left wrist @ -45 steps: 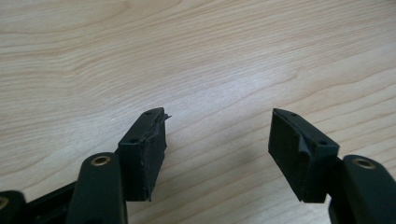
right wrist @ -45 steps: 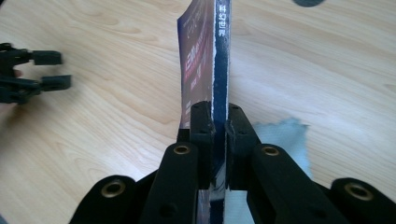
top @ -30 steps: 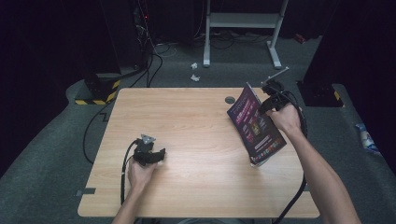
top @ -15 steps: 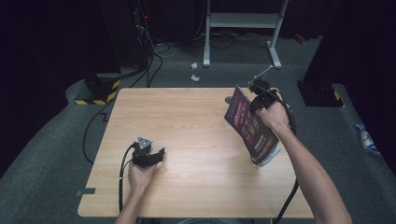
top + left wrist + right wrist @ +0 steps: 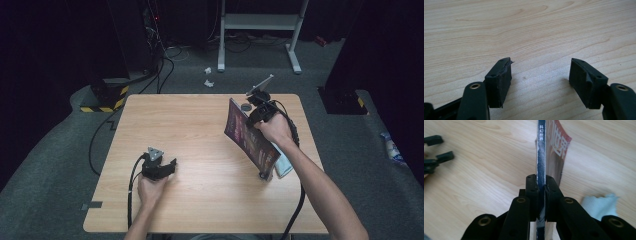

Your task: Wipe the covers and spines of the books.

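Note:
A magazine (image 5: 250, 139) with a dark purple cover stands tilted on its lower edge at the right of the wooden table (image 5: 200, 130). My right gripper (image 5: 256, 114) is shut on its spine near the top; in the right gripper view the jaws clamp the blue spine (image 5: 540, 157) with white characters on it. My left gripper (image 5: 170, 167) rests low at the front left of the table. Its jaws stand open over bare wood, with nothing between the fingertips (image 5: 499, 80).
A pale blue cloth (image 5: 284, 165) lies on the table just right of the magazine's base, also in the right gripper view as a cloth (image 5: 599, 206). A small dark round object (image 5: 245, 106) sits near the far edge. Cables and a white stand are on the floor beyond.
The right gripper has carried the magazine's top leftward and a little toward the far edge, tipping it more upright. The left gripper has barely moved.

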`<state>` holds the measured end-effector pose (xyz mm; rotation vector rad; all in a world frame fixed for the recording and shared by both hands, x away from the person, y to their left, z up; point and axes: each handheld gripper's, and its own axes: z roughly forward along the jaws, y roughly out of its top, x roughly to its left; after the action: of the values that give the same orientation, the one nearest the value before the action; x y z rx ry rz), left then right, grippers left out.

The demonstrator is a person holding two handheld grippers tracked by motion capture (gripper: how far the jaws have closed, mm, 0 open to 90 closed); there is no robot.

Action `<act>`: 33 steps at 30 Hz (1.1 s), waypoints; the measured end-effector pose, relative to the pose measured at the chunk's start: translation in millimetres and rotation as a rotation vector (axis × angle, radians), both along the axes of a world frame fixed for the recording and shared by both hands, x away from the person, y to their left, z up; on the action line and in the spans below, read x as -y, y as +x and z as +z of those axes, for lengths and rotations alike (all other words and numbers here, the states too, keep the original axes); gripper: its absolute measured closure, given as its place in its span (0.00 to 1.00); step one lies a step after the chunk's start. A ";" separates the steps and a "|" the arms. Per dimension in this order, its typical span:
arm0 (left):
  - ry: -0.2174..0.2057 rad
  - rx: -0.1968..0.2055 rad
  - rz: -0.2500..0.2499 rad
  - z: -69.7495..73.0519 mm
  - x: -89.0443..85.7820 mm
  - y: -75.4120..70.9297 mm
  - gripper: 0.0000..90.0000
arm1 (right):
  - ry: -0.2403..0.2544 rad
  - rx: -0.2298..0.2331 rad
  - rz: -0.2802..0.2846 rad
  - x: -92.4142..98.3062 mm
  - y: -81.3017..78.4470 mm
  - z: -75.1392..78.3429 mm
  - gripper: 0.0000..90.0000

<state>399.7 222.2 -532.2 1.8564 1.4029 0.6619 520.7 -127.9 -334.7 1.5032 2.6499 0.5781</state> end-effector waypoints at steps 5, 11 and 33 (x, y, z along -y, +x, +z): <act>0.002 0.001 0.001 -0.1 0.3 -0.1 0.38 | 0.092 -0.047 0.034 -10.9 -5.1 -9.8 0.93; -0.002 0.001 0.000 -0.1 -0.1 -0.1 0.38 | 0.110 -0.058 0.106 -40.0 -17.5 -35.2 0.93; -0.032 -0.008 0.003 0.9 -2.7 0.7 0.38 | 0.117 -0.041 0.158 -80.6 -24.2 -89.7 0.91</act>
<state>400.4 224.9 -531.4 1.8344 1.4143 0.6304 496.5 -47.3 -424.5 1.3538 2.8307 0.7322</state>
